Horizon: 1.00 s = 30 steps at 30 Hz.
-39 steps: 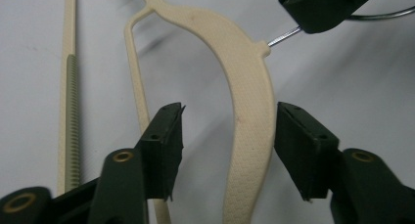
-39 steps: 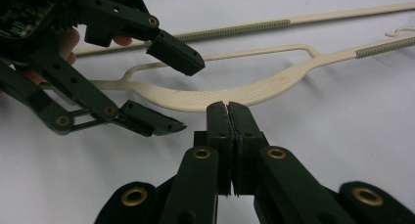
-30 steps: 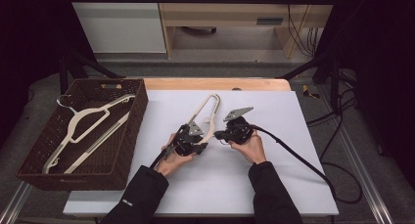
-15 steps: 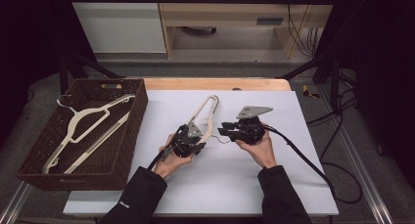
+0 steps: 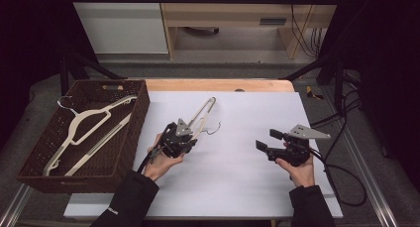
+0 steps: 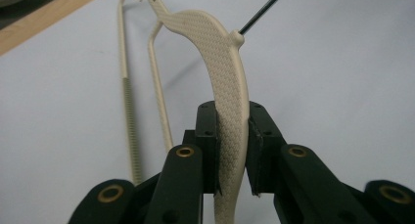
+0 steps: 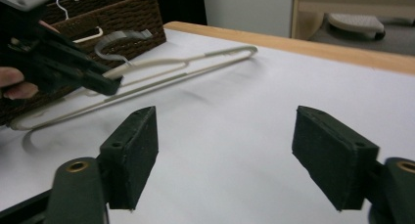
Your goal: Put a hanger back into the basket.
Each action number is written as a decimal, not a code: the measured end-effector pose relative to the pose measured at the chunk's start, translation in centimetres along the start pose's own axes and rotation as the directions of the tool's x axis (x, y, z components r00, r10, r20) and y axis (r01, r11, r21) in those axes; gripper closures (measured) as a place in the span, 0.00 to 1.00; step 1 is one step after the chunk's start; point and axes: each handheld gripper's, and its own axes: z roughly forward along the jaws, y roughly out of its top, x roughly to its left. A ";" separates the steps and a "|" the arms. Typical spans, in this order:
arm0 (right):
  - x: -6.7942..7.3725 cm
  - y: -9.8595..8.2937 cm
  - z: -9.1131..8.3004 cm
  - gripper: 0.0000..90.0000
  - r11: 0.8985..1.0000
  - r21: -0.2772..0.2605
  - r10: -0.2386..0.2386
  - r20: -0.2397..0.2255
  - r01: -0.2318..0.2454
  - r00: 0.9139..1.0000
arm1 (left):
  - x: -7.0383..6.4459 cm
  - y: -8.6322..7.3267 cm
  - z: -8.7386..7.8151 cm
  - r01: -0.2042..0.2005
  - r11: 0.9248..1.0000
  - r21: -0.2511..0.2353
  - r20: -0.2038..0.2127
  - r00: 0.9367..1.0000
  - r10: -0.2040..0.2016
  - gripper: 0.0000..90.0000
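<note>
Cream hanger [image 6: 222, 67] sits clamped in left gripper [image 6: 231, 150]; right gripper [image 7: 225, 155] gapes apart.

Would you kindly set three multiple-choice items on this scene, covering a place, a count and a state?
1. Where is the woven basket?
A. left of the table
B. right of it
C. at its centre

2. How many hangers lie in the basket?
A. none
B. two
C. five

3. How does the right tool stand?
A. shut on a hanger
B. open
C. shut on nothing

Answers: 1 A, it stands at the left edge. 2 B, two cream hangers lie inside. 3 B, its jaws stand wide apart, while the left tool clamps the table's hanger.
</note>
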 end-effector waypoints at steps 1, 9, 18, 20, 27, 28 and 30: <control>-0.3 -0.4 -0.3 0.25 1.000 -0.002 0.016 0.002 -0.016 1.000 | 0.1 0.0 -0.2 0.008 1.000 -0.009 -0.010 1.000 -0.008 0.87; -1.1 -2.2 -1.9 0.12 0.999 -0.015 0.042 0.058 -0.041 0.997 | 2.0 -0.5 -2.6 0.054 0.998 -0.021 -0.065 0.996 -0.056 0.90; -1.2 -2.4 -2.5 0.08 0.999 -0.027 0.031 0.091 -0.028 0.995 | 3.9 -1.0 -4.0 0.129 0.991 -0.041 -0.123 0.983 -0.133 0.95; -1.3 -2.4 -2.6 0.08 0.999 -0.024 0.040 0.095 -0.037 0.995 | 4.2 -1.0 -4.4 0.139 0.989 -0.050 -0.110 0.984 -0.143 0.95; -1.0 -2.2 -2.7 0.06 0.999 -0.028 0.025 0.095 -0.023 0.995 | 4.0 -0.8 -5.9 0.132 0.987 -0.096 -0.093 0.986 -0.140 0.95; -1.0 -2.2 -2.8 0.06 0.999 -0.031 0.025 0.095 -0.022 0.995 | 4.0 -0.6 -6.7 0.127 0.985 -0.115 -0.083 0.987 -0.137 0.95; -1.0 -2.1 -3.0 0.06 0.999 -0.041 0.024 0.092 -0.020 0.996 | 3.9 -0.5 -7.1 0.125 0.984 -0.126 -0.078 0.988 -0.135 0.95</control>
